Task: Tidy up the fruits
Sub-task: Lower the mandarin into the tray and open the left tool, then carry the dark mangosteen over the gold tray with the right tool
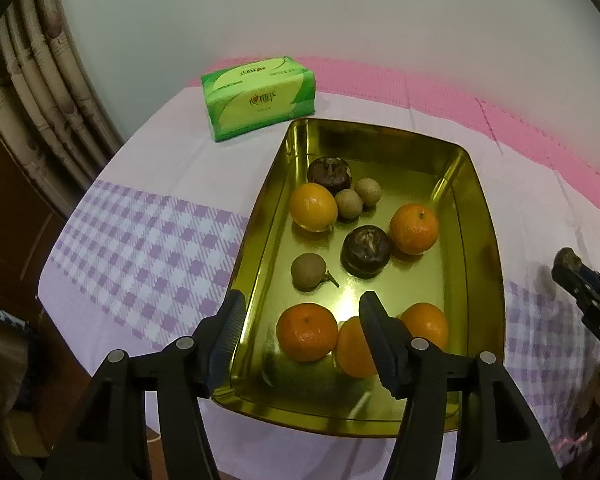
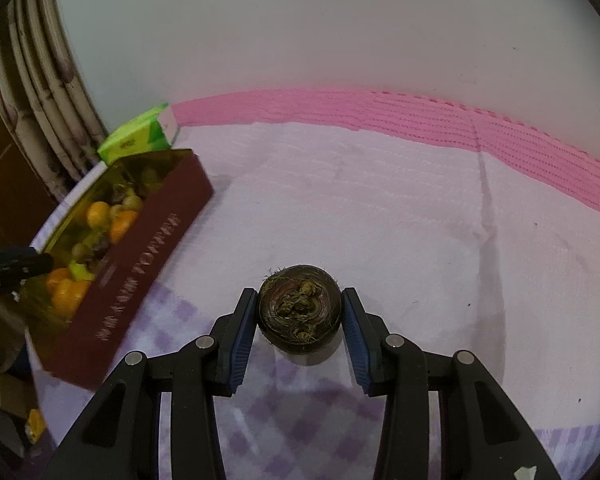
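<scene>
A gold tin tray [image 1: 480, 216] holds several oranges [image 1: 307, 332], two dark mangosteens [image 1: 366, 251] and three small brown longans [image 1: 309, 272]. My left gripper [image 1: 302, 308] is open and empty above the tray's near end. In the right wrist view my right gripper [image 2: 300, 312] is shut on a dark mangosteen [image 2: 299, 314], its pads [image 2: 244, 332] pressed on both sides, just above the cloth. The tray [image 2: 140, 264] with its maroon wall lies to the left. The right gripper's tip with the mangosteen [image 1: 568, 258] shows at the right edge of the left wrist view.
A green tissue pack [image 1: 258, 96] lies behind the tray on the lilac checked tablecloth [image 1: 148, 232]. A pink mat [image 2: 500, 136] borders the cloth at the back by the white wall. Curtains [image 1: 32, 92] hang at the left past the table edge.
</scene>
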`<state>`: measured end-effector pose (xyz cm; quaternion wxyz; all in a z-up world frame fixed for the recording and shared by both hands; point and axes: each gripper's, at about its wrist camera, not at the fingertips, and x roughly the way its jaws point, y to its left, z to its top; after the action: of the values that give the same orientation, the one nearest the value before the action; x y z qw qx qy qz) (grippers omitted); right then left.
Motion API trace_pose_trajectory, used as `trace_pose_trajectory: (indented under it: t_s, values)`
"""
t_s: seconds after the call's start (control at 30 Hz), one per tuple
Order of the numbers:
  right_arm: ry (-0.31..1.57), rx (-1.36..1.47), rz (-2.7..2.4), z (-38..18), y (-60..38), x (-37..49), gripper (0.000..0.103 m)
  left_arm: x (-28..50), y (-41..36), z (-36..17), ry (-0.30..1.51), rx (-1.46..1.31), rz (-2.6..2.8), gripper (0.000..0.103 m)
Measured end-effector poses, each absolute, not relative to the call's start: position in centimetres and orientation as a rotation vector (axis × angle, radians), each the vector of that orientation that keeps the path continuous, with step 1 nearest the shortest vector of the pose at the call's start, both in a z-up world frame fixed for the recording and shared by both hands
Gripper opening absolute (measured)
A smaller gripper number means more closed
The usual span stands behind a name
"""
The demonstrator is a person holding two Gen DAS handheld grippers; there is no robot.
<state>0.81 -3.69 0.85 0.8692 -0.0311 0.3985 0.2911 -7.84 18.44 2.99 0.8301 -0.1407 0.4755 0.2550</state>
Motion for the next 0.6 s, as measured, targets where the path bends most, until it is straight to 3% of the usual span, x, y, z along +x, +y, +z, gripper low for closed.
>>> trace_pose_trajectory:
  t_s: [0.6]
  values:
    - [0.740, -0.093, 0.845, 7.2, 3.9, -4.6, 0.039, -8.5, 19.1, 4.6, 0.964, -0.309, 0.564, 0.062]
